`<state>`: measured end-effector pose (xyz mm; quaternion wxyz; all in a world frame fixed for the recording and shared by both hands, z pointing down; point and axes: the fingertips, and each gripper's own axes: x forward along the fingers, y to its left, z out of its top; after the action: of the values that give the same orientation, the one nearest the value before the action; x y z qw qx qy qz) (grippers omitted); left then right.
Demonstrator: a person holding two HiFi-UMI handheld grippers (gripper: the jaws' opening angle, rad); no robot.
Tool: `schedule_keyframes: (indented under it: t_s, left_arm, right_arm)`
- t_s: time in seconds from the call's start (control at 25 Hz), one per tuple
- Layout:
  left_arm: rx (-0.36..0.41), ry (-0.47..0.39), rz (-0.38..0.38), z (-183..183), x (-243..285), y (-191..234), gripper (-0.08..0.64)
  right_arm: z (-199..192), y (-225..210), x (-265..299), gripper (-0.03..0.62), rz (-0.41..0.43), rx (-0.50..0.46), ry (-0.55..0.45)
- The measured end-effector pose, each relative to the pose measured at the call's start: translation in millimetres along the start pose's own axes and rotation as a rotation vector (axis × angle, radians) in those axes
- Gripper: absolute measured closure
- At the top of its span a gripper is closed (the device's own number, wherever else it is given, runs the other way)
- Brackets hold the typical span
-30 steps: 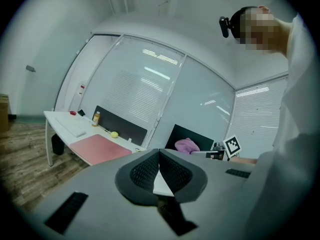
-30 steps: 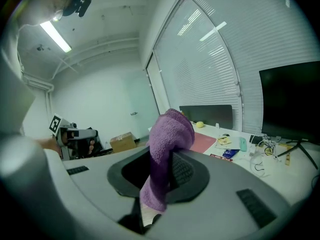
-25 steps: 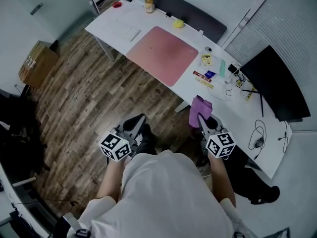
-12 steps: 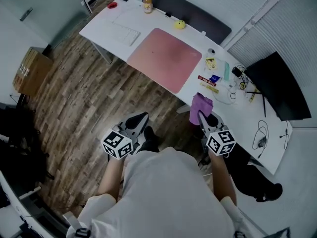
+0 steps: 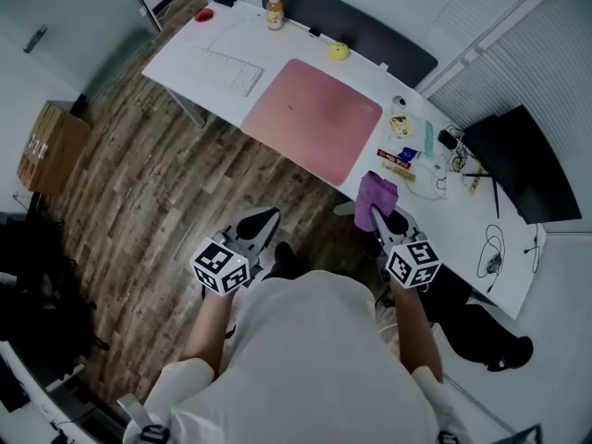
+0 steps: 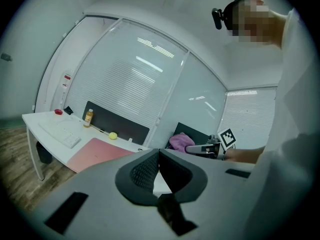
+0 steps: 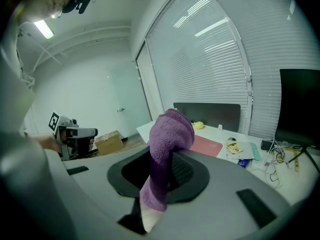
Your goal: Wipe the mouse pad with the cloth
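The pink mouse pad (image 5: 313, 118) lies flat on the white desk (image 5: 213, 43), well ahead of both grippers. A purple cloth (image 5: 374, 199) is pinched in my right gripper (image 5: 376, 213), which is shut on it and held in the air short of the desk's near edge. In the right gripper view the purple cloth (image 7: 166, 149) stands up between the jaws and droops below them. My left gripper (image 5: 262, 222) hangs over the wooden floor, shut with nothing in it; its jaws meet in the left gripper view, where the mouse pad (image 6: 97, 153) shows beyond.
On the desk: a white keyboard (image 5: 225, 69), an orange bottle (image 5: 275, 10), a yellow ball (image 5: 338, 52), a red object (image 5: 203, 14), small packets and cables (image 5: 416, 151) to the right of the pad, a black monitor (image 5: 513, 163). A cardboard box (image 5: 48, 144) stands on the floor.
The view has shifted slightly: the desk sits a little further right and more of its left end shows. Both grippers stay in nearly the same place, and the cloth is still held.
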<state>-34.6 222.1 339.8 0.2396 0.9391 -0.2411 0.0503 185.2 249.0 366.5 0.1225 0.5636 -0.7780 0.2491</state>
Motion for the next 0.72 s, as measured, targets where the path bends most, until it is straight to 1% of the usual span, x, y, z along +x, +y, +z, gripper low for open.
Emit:
schedule_keyframes:
  t_s: [0.28, 0.52, 0.72]
  left_arm:
    - [-0.017, 0.014, -0.004, -1, -6, 23, 0.541]
    - [-0.024, 0.017, -0.01, -2, -2, 26, 0.541]
    - [-0.035, 0.027, -0.003, -8, 6, 23, 0.541]
  right_arm:
    - [3, 9, 19, 0.506, -0.008, -0.005, 0.018]
    - [0, 7, 23, 0.506, -0.01, 0.003, 0.029]
    - [-6, -1, 30, 0.506, 0.011, 0.005, 0.047]
